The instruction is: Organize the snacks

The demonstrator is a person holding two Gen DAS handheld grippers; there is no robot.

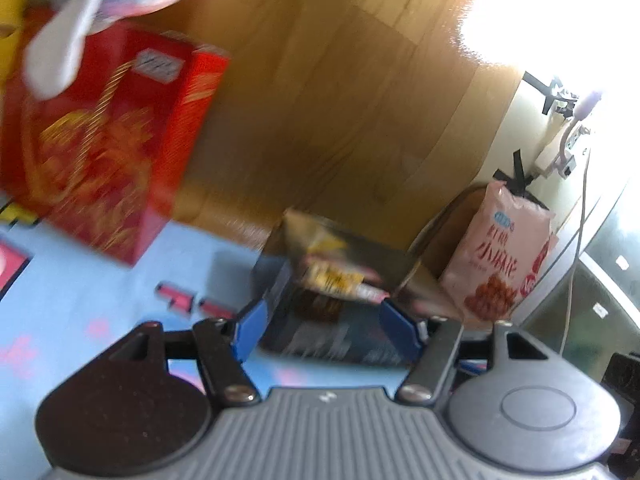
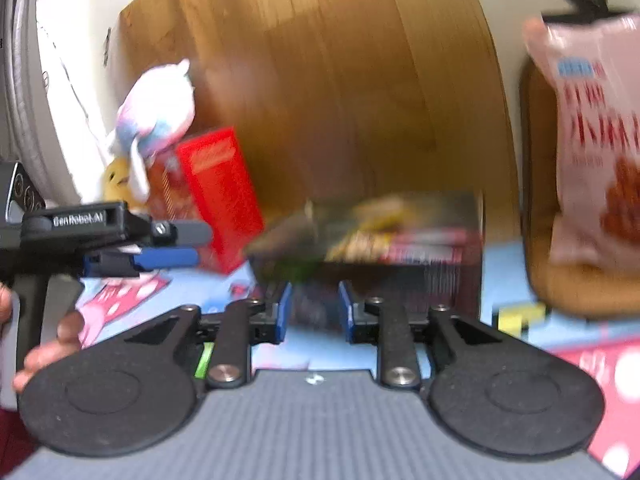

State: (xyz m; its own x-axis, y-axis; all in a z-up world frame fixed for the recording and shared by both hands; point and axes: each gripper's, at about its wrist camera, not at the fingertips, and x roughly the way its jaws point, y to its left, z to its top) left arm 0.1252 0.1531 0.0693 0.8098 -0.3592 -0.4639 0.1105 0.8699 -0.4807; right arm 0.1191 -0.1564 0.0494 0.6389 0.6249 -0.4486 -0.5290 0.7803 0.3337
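Both wrist views are smearing with motion blur, so fine print is unreadable.

Left claw (image 1: 326,322): you are holding it with the jaws standing moderately wide. The blue pads (image 1: 250,330) are sitting to either side of the dark snack box (image 1: 336,276), and whether they are touching it the blur is not letting me tell. In the right wrist view this same claw (image 2: 192,246) is showing from the side at the left edge, with your hand (image 2: 48,344) wrapping its grip.

Right claw (image 2: 312,314): the jaws are standing narrow but parted, with nothing pressed between the pads. The near face of the dark snack box (image 2: 372,236) is sitting just beyond the fingertips.

The dark snack box is lying on the light blue patterned mat (image 1: 80,300) covering the worktop, in front of a wooden panel (image 1: 320,80).

The pink snack bag (image 1: 504,256) is standing upright to the right of the box, in what is looking like a brown tray or basket (image 2: 560,288); I cannot tell which.

The red gift box (image 1: 104,140) is standing upright at the left, well apart from the dark box. A pastel plush toy (image 2: 156,116) is resting on top of it.
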